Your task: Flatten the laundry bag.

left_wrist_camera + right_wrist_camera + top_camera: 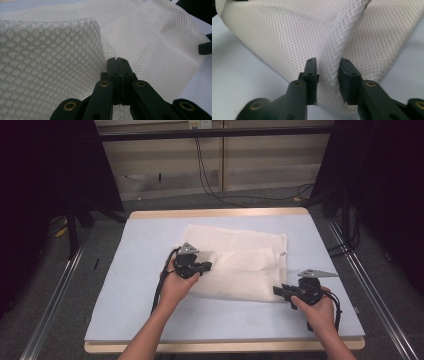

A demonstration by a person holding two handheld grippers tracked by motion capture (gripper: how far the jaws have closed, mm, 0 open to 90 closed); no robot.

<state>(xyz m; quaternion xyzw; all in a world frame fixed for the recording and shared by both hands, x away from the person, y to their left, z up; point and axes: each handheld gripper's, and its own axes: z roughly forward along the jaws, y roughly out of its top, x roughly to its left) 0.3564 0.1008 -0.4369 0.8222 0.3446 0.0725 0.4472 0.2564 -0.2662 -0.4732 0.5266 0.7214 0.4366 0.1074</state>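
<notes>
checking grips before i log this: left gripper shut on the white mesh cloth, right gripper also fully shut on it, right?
Not quite. The left gripper is shut on the white mesh cloth, but the right gripper is not: the right gripper view shows its jaws apart, with a raised fold of the cloth standing between them.

The right gripper (327,75) looked along its two black jaws, which rose from the bottom of the view; they stood apart, one on each side of a raised fold of white mesh cloth (287,37); the fold ran up between them and curved toward the top right; whether the jaws pressed it could not be told, though a gap showed on each side; the rest of the cloth lay spread behind, its fine honeycomb weave plain to see; the pale blue table surface (239,75) showed at the left and at the lower right.
</notes>
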